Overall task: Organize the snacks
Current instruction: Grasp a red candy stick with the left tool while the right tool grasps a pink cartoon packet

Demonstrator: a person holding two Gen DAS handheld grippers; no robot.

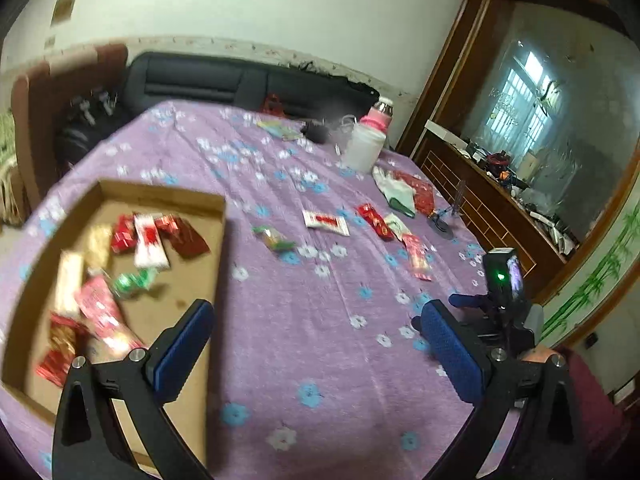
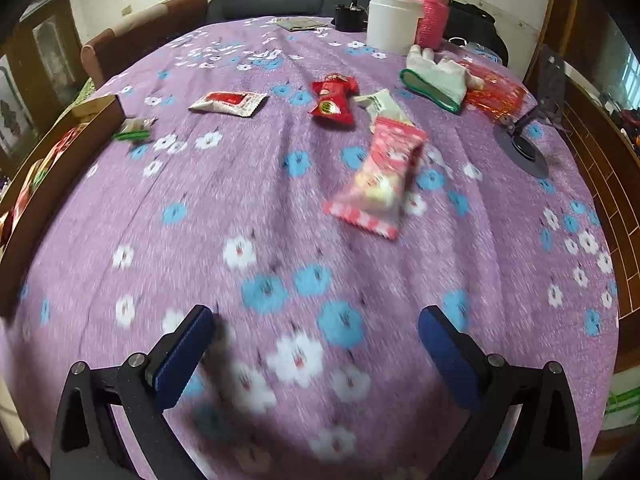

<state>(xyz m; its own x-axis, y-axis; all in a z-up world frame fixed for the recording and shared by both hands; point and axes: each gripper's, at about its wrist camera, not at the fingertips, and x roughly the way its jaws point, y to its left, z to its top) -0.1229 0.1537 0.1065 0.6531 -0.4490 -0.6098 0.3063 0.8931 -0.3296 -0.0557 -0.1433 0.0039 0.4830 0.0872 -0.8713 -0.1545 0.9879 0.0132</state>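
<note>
Snacks: several wrapped packets already in shallow brown cardboard tray (image 1: pixel 120 200); pink-and-white packet (image 2: pixel 380 176) loose mid-table on purple floral cloth (image 2: pixel 280 200). Right gripper (image 2: pixel 316 356) and left gripper (image 1: pixel 316 344) both agape, empty. Judged: between picks; next, reach the pink packet.

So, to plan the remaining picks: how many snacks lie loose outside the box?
5: green one by the box, white-red packet, red packet, white one behind the nearest pink one. The red bag under the glove may hide more.
</note>
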